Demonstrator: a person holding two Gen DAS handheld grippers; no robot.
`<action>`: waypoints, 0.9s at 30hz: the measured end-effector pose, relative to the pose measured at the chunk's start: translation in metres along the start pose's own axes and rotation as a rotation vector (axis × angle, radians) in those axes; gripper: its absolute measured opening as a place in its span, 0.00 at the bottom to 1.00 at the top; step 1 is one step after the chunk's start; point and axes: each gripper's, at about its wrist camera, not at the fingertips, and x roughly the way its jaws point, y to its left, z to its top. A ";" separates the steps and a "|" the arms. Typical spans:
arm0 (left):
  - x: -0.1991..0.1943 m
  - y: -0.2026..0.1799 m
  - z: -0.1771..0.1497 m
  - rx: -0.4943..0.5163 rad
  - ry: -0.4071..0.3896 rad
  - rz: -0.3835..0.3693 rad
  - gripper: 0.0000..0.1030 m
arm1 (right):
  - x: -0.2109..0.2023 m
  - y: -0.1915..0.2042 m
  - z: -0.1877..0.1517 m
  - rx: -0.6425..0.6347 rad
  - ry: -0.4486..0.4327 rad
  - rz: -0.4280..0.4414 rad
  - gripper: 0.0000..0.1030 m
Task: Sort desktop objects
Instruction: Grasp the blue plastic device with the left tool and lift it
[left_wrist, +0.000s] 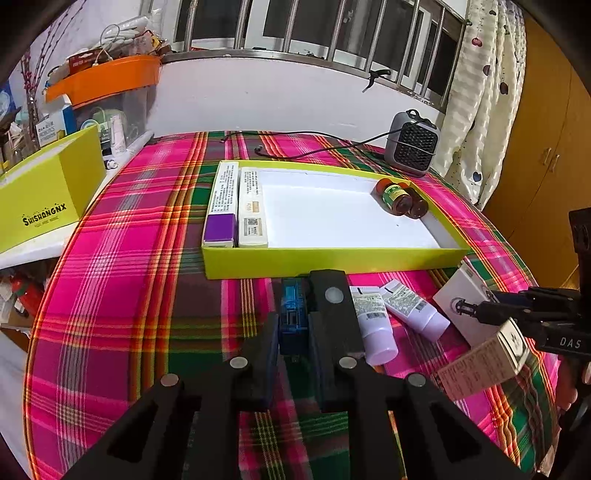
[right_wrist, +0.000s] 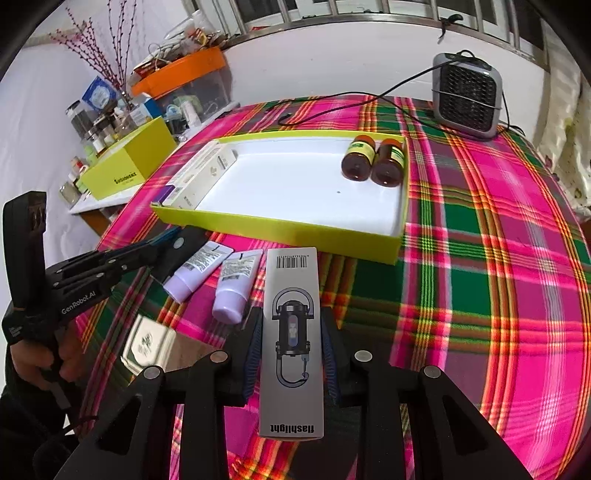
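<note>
Flashlight box (right_wrist: 291, 332) sits clamped in right hand-held gripper (right_wrist: 291, 354); left (left_wrist: 293, 325) pinches blue item (left_wrist: 293, 314).

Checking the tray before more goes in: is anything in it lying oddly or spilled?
Nothing spilled. The two brown bottles lie on their sides in the tray's far right corner, so they might roll. The two long boxes lie neatly along its left wall.

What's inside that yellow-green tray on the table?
The tray holds two long boxes side by side at its left end and two brown bottles lying in its far right corner. The white floor between is bare. Whatever lies under the boxes is hidden.
</note>
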 end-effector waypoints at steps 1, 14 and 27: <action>0.000 0.000 -0.002 0.000 -0.001 0.003 0.16 | -0.001 0.000 -0.001 0.001 -0.001 -0.002 0.30; 0.009 -0.001 -0.012 0.002 0.029 0.013 0.16 | -0.003 0.000 -0.024 -0.008 0.000 -0.030 0.30; -0.028 -0.003 -0.011 0.049 -0.030 0.030 0.15 | -0.008 -0.005 -0.028 0.014 -0.036 0.004 0.30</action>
